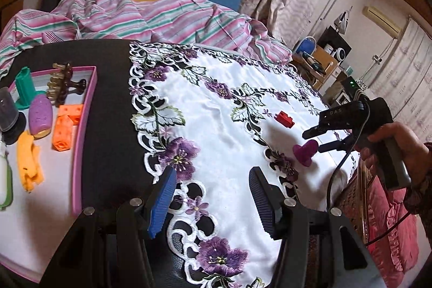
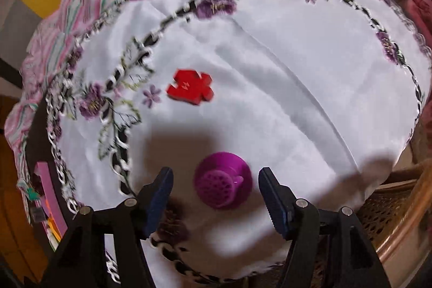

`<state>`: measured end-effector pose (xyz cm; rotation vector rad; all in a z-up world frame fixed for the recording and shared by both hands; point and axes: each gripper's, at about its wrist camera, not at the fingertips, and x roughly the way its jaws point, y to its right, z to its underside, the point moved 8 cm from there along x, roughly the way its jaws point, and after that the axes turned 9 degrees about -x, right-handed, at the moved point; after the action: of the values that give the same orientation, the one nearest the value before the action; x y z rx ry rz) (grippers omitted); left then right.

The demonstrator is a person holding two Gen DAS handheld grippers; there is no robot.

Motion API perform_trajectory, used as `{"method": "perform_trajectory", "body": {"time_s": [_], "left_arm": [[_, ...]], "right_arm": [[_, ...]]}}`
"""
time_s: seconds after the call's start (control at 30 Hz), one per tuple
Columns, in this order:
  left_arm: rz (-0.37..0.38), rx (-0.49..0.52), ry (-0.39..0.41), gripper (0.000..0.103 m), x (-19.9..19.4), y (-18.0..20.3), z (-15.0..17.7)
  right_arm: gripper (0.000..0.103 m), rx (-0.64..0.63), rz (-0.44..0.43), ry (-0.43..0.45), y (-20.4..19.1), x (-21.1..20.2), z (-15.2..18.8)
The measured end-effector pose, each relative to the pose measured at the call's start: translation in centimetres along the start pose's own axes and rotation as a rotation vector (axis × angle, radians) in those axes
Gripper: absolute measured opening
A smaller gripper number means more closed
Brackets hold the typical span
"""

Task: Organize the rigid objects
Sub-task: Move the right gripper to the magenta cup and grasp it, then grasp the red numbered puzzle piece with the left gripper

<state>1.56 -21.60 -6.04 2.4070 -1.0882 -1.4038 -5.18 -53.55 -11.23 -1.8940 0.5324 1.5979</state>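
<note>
The right claw (image 2: 213, 193) stood wide open just above the white embroidered cloth (image 2: 270, 72), its two blue pads (image 2: 159, 196) on either side of a purple funnel-shaped piece (image 2: 222, 180) but apart from it, gripping nothing. The piece sat on its broad end with a perforated top facing up, near the cloth's edge at the right side of the tabletop (image 1: 108, 104). Farther in toward the middle of the cloth lay a flat red puzzle-like block (image 2: 190, 87), well apart from the purple piece.

From the left wrist view, the right claw (image 1: 316, 139) was held in a hand (image 1: 397, 145), with the purple funnel-shaped piece (image 1: 306, 151) just beside its fingertips and the red puzzle-like block (image 1: 284, 119) a little beyond.

The left claw (image 1: 213, 196) also hung open and empty, over the cloth's lace border near the tabletop's near edge. At the left end of the dark tabletop rested a pink-rimmed tray (image 1: 85, 131) holding an orange holed block (image 1: 67, 126), a lilac oval piece (image 1: 40, 118), a green stand (image 1: 25, 91), a brown hair clip (image 1: 63, 84) and a yellow-orange piece (image 1: 28, 162). A striped sheet (image 1: 135, 18) lay bunched beyond the far edge.
</note>
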Motion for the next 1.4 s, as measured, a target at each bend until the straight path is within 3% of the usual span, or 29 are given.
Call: {"method": "perform_trajectory", "body": {"time_s": [0.27, 0.4, 0.73, 0.87, 1.0, 1.13, 1.4], "left_arm": [[-0.013, 0.000, -0.005, 0.057, 0.4, 0.1, -0.2], [-0.016, 0.008, -0.011, 0.057, 0.7, 0.5, -0.3], [0.000, 0.079, -0.063, 0.057, 3.7, 4.1, -1.1], [0.004, 0.145, -0.099, 0.057, 6.1, 7.0, -1.7], [0.019, 0.204, -0.133, 0.057, 8.7, 10.2, -2.3], [0.037, 0.237, -0.177, 0.061, 11.9, 12.9, -2.9], [0.015, 0.357, -0.254, 0.064, 18.9, 16.9, -4.1]], "right_arm": [[0.047, -0.089, 0.022, -0.083, -0.7, 2.4, 1.0], [0.042, -0.148, 0.040, -0.047, -1.0, 2.2, 0.7], [0.042, -0.077, -0.028, 0.048, 0.5, 1.1, -1.1], [0.042, -0.106, 0.025, 0.142, 1.7, -0.5, -2.7], [0.042, -0.029, 0.017, 0.173, 4.6, -1.3, -4.2], [0.042, 0.057, -0.053, 0.192, 6.1, -0.9, -4.6], [0.042, 0.151, -0.087, 0.292, 7.0, -2.3, -4.5]]}}
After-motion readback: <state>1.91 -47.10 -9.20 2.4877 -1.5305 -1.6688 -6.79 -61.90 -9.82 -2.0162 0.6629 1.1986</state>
